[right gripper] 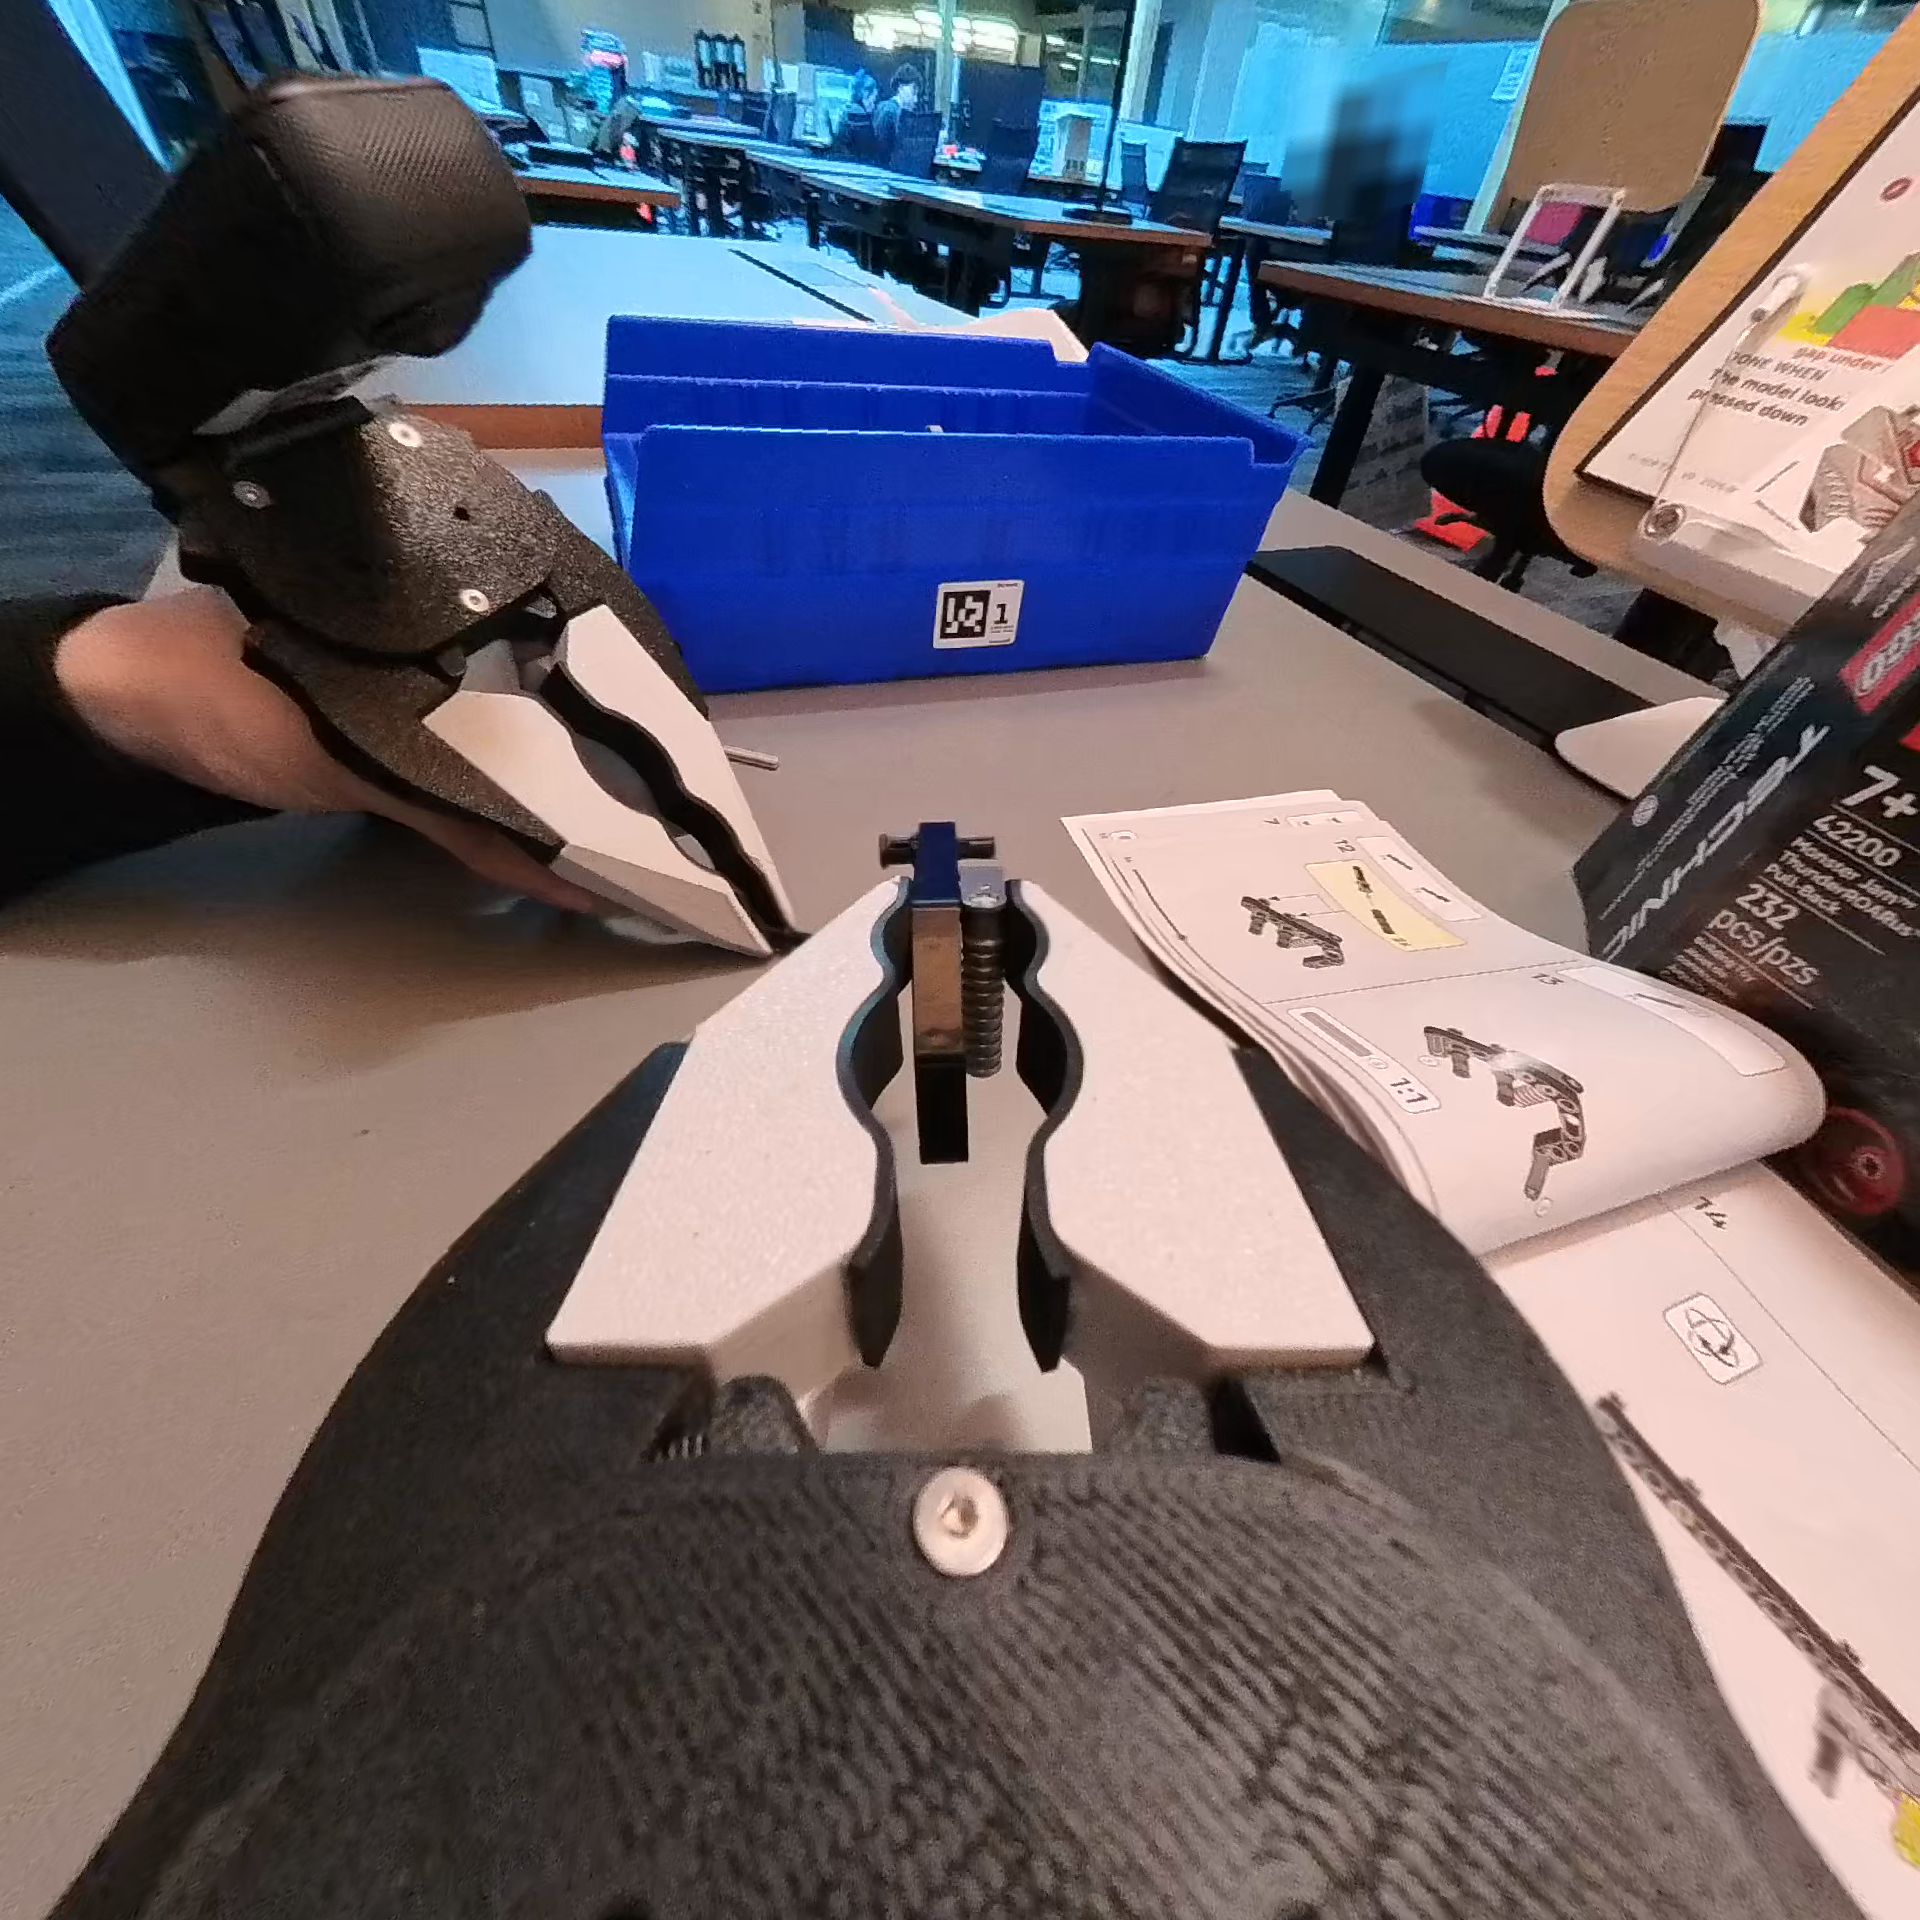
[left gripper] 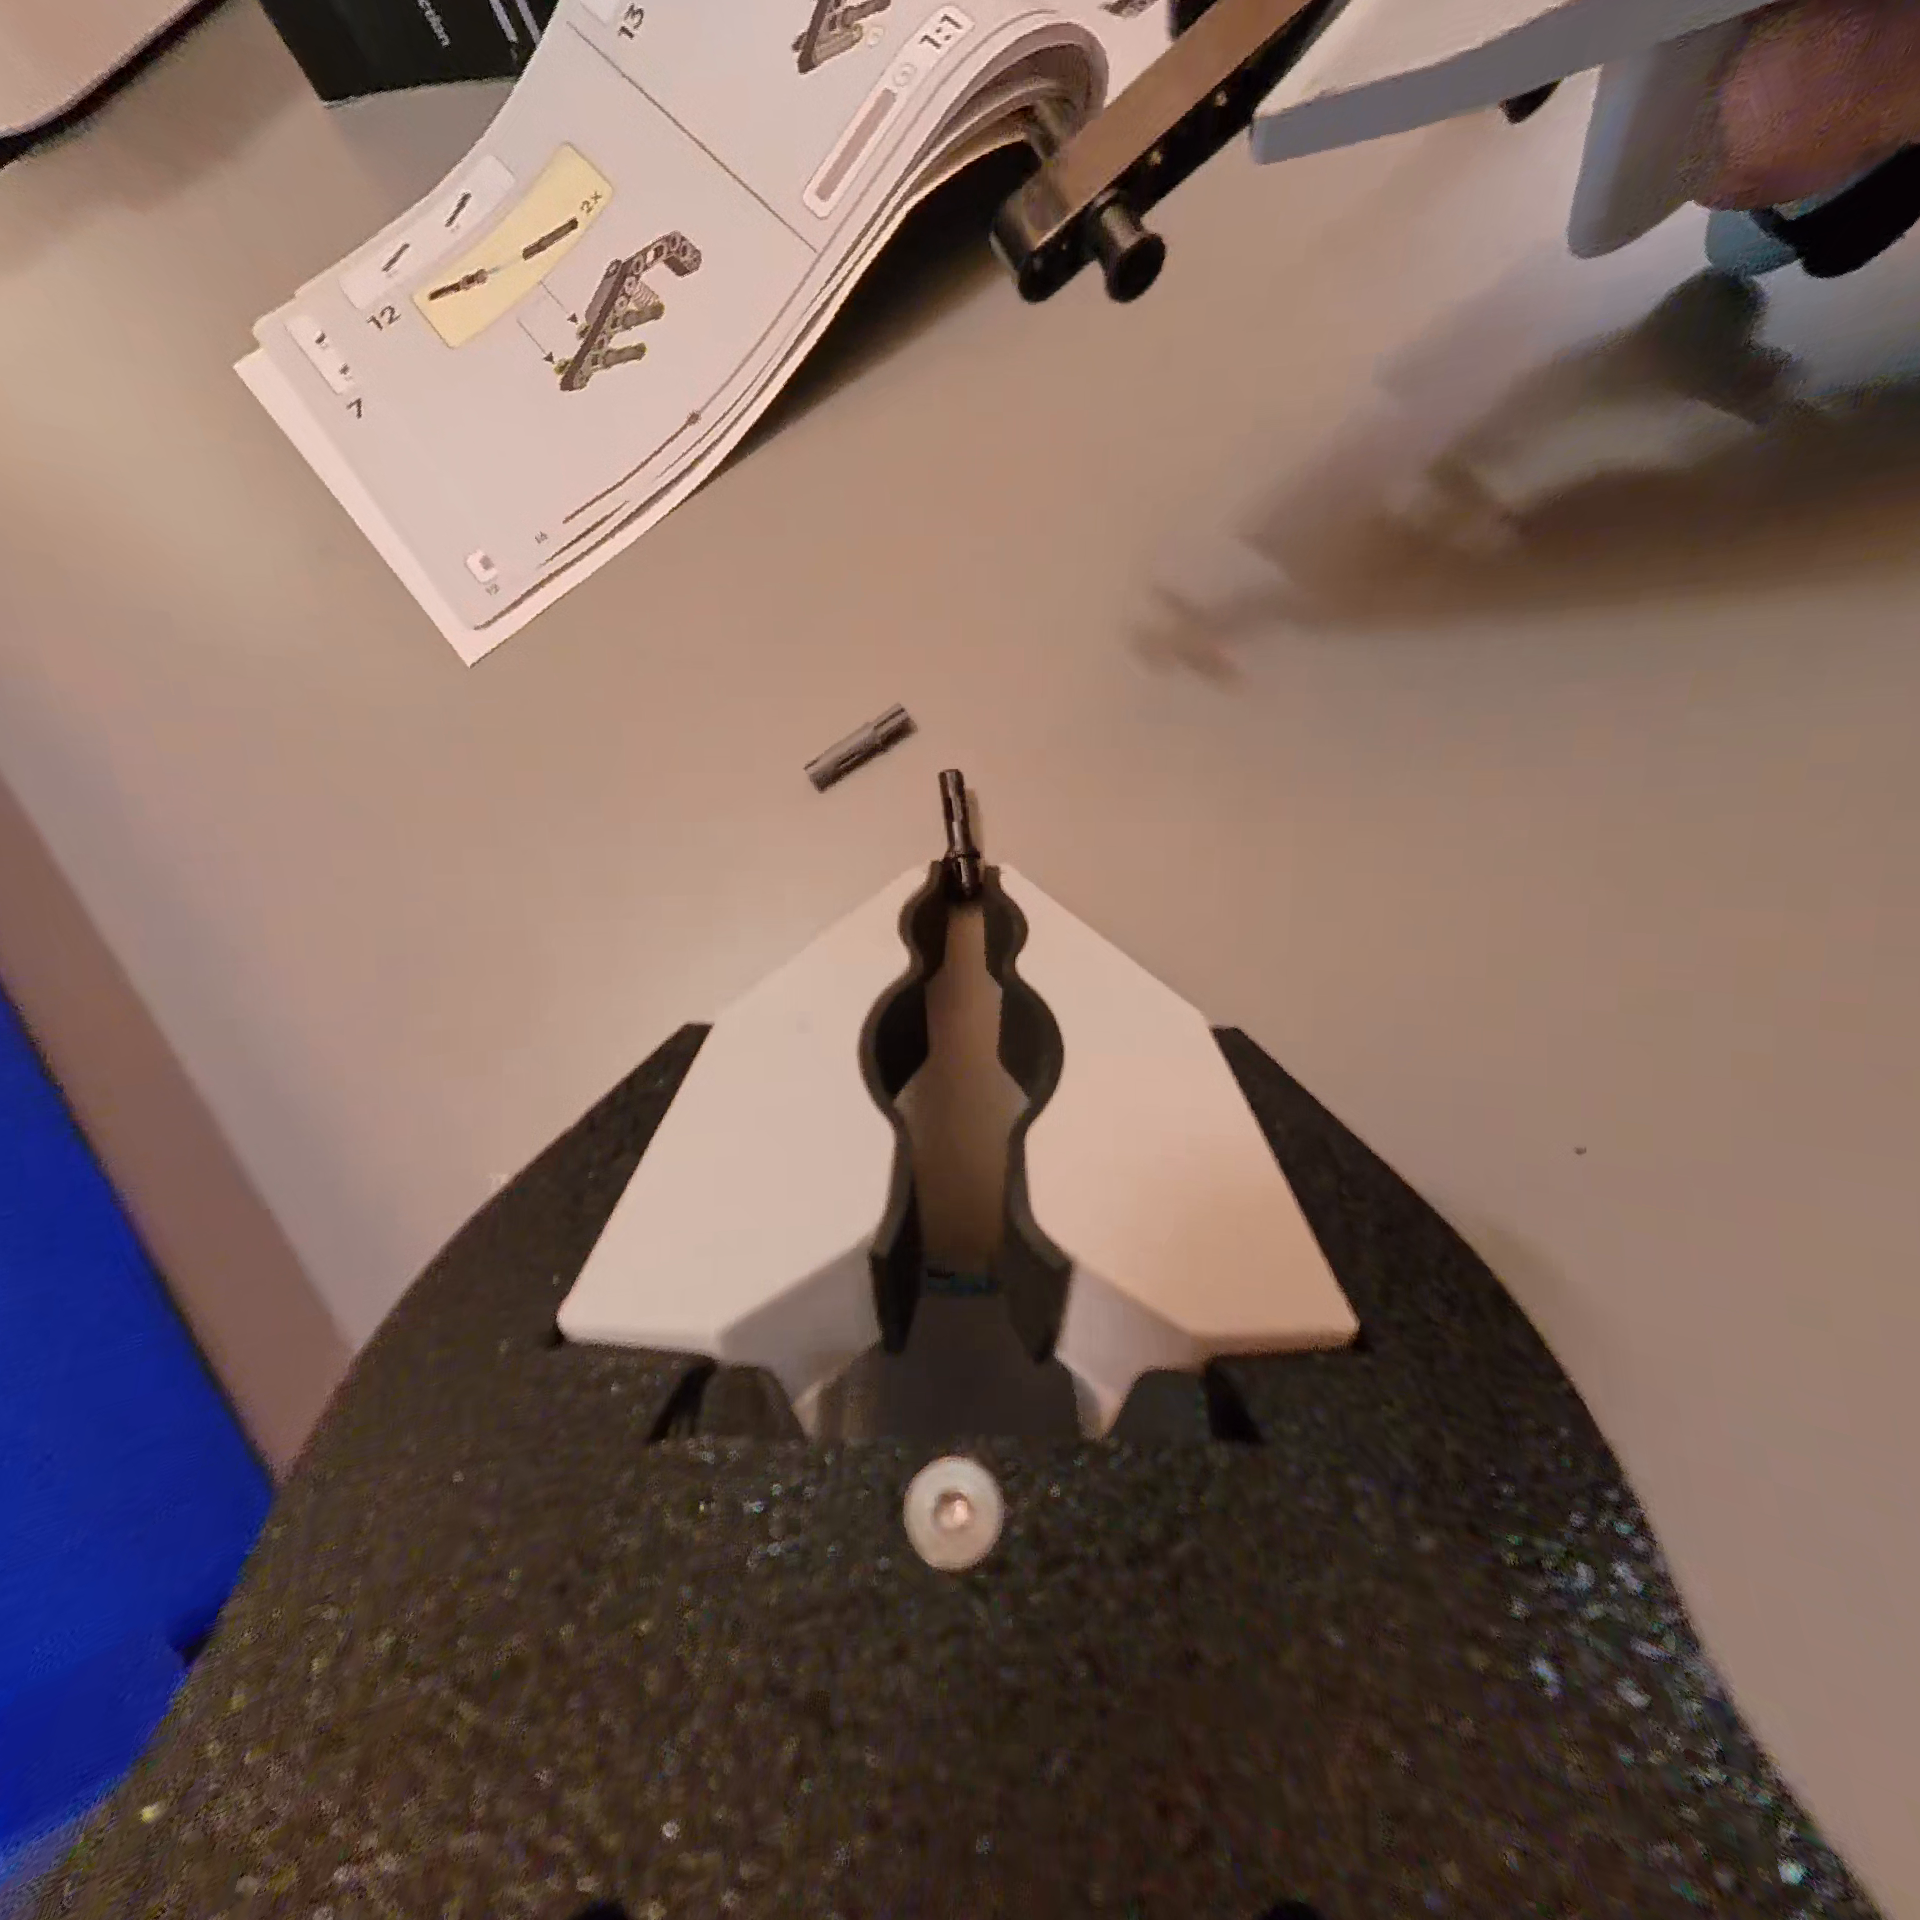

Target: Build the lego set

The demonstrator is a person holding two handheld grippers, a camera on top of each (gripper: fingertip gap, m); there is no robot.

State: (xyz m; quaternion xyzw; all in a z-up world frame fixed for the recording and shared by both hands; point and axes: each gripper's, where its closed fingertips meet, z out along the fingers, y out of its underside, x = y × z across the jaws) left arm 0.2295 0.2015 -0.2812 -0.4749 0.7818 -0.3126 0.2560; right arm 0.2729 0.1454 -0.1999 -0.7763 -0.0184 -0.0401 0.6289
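My left gripper [left gripper: 962, 878] is shut on a small black pin [left gripper: 957, 826] that sticks out past its tips, low over the grey table [left gripper: 1351, 935]. A grey sleeve connector [left gripper: 858, 748] lies on the table just beyond the pin, to its left. My right gripper [right gripper: 951, 894] is shut on a black lego assembly [right gripper: 940, 997] with a beam, a coil spring and pins at its top. That assembly [left gripper: 1122, 166] shows at the top right of the left wrist view, held above the table. The left gripper [right gripper: 774, 930] shows in the right wrist view with its tips at the table.
An open instruction booklet [left gripper: 582, 312] lies beyond the connector; it also shows in the right wrist view [right gripper: 1403, 987]. A blue bin [right gripper: 935, 499] stands at the far side. The black lego box [right gripper: 1787, 862] and a standing board [right gripper: 1745, 343] are at the right. Across from one pair of fingers to the other is roughly 11 cm.
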